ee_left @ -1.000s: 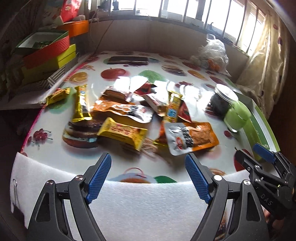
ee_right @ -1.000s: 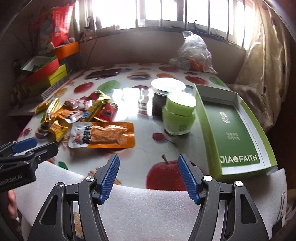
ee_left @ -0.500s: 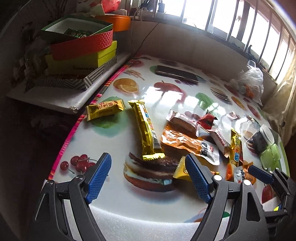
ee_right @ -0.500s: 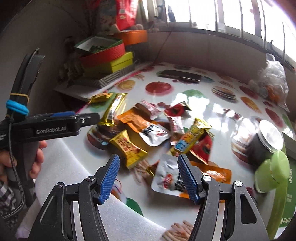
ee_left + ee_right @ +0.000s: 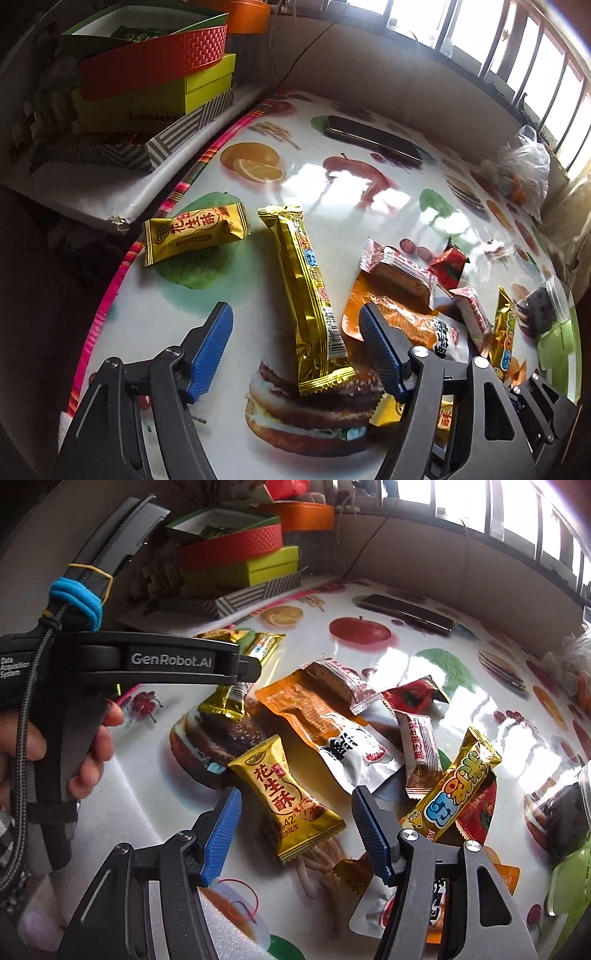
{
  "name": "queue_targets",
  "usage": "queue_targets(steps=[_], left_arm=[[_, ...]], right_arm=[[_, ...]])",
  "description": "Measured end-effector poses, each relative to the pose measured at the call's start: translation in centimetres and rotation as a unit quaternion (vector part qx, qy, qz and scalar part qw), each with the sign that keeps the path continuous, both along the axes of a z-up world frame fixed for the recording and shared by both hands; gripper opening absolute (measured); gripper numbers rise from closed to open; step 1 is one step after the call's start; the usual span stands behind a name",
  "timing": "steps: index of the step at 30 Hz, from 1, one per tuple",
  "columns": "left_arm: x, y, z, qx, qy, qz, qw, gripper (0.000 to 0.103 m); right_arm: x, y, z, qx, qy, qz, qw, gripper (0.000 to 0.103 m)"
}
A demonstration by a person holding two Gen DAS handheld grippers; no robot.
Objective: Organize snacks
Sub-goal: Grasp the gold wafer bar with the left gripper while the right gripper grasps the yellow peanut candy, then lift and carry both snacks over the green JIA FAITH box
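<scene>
We see the left gripper spread wide around the long gold bar; the right gripper, also wide, frames a peanut candy, perhaps without touching.

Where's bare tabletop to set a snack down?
Free: the patch beyond the long gold wrapped bar, up to the flat dark case; also the near-left corner below the small yellow peanut-candy pack. Crowded: the heap around the orange-and-white pouch.

Both hand-held grippers nearer snacks.
</scene>
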State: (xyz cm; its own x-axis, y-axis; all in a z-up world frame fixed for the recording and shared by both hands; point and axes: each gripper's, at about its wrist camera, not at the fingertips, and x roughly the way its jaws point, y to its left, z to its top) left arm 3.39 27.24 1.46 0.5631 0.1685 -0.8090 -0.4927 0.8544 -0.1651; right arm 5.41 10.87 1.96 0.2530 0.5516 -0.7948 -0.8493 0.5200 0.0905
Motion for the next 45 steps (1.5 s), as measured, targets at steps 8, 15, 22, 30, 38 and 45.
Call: queue_targets(steps=[8, 15, 22, 30, 38, 45], left_arm=[[0.8, -0.1, -0.8, 0.002, 0.008, 0.001, 1.0000, 0.047], [1.0, -0.2, -0.8, 0.009, 0.013, 0.003, 0.9999, 0.025], [0.3, -0.6, -0.7, 0.007, 0.011, -0.001, 0.9999, 0.024], [-1.2, -2.2, 0.6, 0.016, -0.004, -0.011, 0.9998, 0.024], [-2.5, -4.2, 2.4, 0.024, -0.018, -0.024, 0.9993, 0.024], [-3.5, -7.3, 4.5, 0.026, -0.034, -0.048, 0.9980, 0.024]], right_arm=[[0.3, 0.0, -0.5, -0.001, 0.008, -0.004, 1.000, 0.046], [0.4, -0.4, -0.4, 0.007, 0.012, -0.008, 1.000, 0.035], [0.1, -1.0, 0.1, 0.017, 0.010, -0.016, 1.000, 0.034], [-0.4, -2.8, 1.0, 0.030, 0.006, -0.039, 0.999, 0.034], [-0.3, -5.9, 2.6, 0.051, 0.001, -0.080, 0.996, 0.034], [-0.4, -9.3, 4.8, 0.073, -0.008, -0.114, 0.991, 0.034]])
